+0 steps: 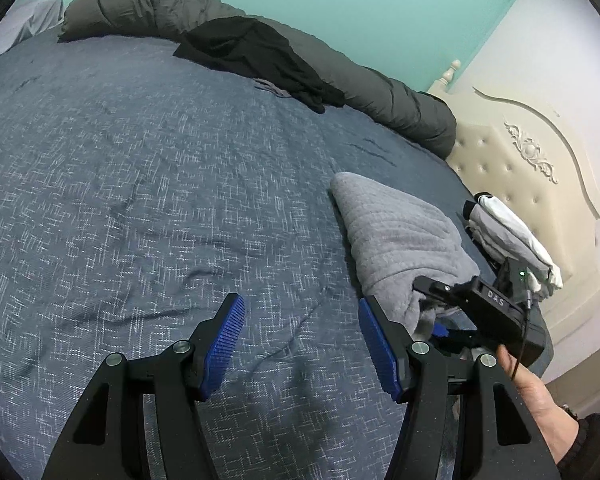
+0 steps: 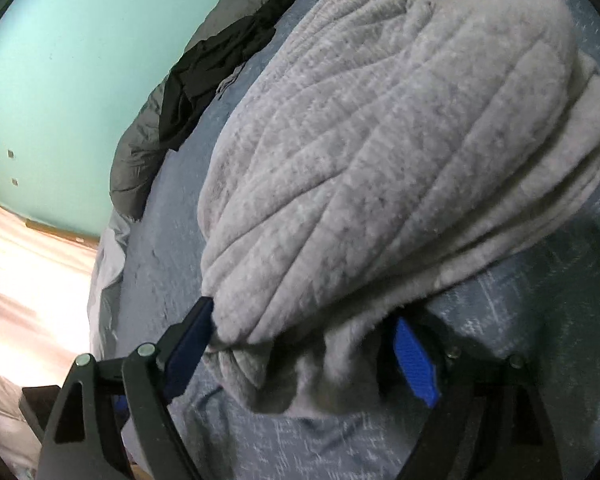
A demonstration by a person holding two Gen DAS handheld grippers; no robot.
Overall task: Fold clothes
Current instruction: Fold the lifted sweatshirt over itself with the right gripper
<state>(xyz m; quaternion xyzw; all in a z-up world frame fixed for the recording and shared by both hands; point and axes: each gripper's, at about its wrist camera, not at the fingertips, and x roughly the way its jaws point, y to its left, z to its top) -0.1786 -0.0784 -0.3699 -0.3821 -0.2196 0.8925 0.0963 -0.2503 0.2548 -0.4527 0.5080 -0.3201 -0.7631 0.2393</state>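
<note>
Surveying the bed (image 1: pixel 140 168), I see the folded grey fleece (image 2: pixel 360 152) near its headboard (image 1: pixel 512 176), its end between my right gripper (image 2: pixel 300 344) jaws, spread wide; left gripper (image 1: pixel 300 344) wide, empty; black garment (image 1: pixel 252 56) beyond.

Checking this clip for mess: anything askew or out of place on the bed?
Yes. A black garment lies crumpled and unfolded, draped over the rolled grey duvet at the far edge of the bed. The grey fleece is folded but bunched at its near end.
</note>
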